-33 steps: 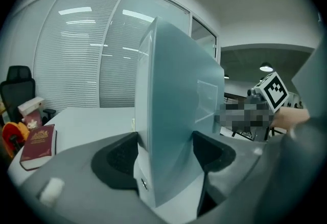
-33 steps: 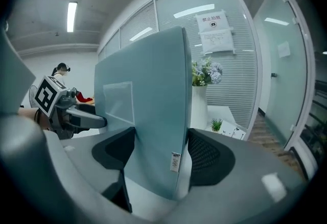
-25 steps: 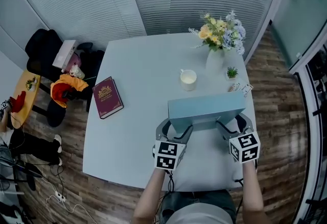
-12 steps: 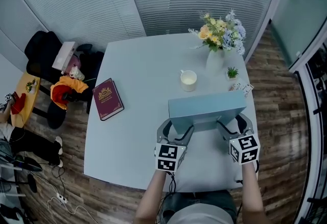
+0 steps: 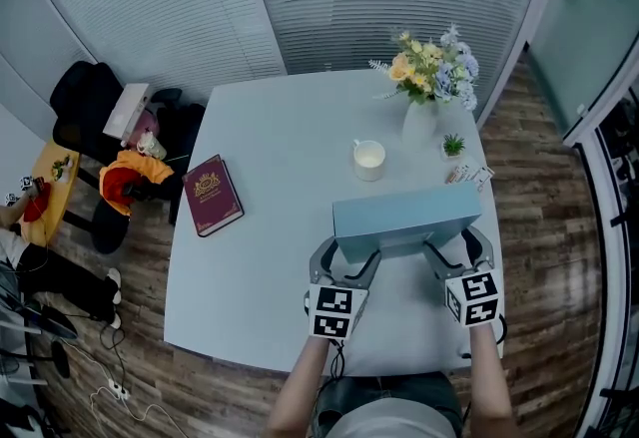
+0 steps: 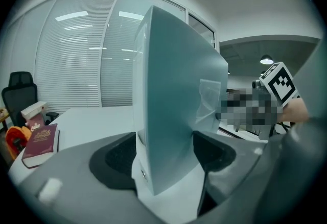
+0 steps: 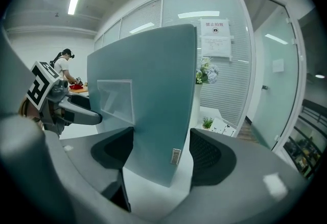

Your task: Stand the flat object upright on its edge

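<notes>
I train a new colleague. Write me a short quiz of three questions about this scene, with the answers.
1. True or false: the blue folder lies flat on the table.
2. Which stands nearest the vase of flowers? A) maroon book B) small potted plant C) white cup
3. Is the folder held by the left gripper, the right gripper, or both?
Key: 1 false; 2 B; 3 both.

On the table (image 5: 280,137): one flat blue folder (image 5: 404,217), one maroon book (image 5: 211,193), one white cup (image 5: 368,156), one vase of flowers (image 5: 421,112), one small potted plant (image 5: 453,143). At the table's near edge: two grippers, left (image 5: 346,258) and right (image 5: 454,248). Off the table's left side: one black chair (image 5: 85,97)
</notes>
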`<move>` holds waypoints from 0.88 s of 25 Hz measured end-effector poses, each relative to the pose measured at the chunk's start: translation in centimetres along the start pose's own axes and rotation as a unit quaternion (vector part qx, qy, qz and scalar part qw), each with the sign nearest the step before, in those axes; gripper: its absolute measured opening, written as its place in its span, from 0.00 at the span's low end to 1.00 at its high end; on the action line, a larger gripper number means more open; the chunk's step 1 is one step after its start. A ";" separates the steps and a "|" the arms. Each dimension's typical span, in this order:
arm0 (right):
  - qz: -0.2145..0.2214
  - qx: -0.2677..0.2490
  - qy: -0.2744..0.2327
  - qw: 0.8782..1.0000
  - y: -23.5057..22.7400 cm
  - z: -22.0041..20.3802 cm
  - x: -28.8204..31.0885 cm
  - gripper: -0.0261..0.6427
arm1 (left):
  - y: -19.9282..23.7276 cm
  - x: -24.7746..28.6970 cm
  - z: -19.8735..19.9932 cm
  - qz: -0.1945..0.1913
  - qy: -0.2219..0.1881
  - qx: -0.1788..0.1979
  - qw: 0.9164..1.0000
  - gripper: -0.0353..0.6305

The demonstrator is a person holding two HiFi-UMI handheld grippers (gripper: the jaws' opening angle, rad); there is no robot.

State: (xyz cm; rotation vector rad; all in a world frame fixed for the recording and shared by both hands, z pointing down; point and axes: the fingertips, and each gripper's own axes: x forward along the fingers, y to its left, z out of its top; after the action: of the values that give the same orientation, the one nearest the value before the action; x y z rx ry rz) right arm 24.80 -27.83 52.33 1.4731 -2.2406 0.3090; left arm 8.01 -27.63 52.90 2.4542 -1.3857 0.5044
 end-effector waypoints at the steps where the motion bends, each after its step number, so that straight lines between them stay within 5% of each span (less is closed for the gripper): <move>1: -0.001 0.000 -0.001 1.000 0.0 -0.1 -0.1 0.61 | 0.0 -0.1 0.0 0.001 -0.001 -0.002 1.000 0.58; 8: -0.002 0.010 -0.011 1.000 -0.1 0.3 -0.7 0.69 | -0.1 -0.9 0.3 0.006 -0.014 -0.010 1.000 0.60; 22: -0.021 0.018 -0.046 0.999 0.1 1.6 -3.3 0.71 | -0.9 -3.8 1.6 0.009 -0.049 -0.020 0.999 0.60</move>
State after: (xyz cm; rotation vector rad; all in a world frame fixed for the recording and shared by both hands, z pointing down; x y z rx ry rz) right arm 25.39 -25.78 49.35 1.5795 -2.2833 0.2748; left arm 7.26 -24.93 49.77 2.4666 -1.4430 0.3601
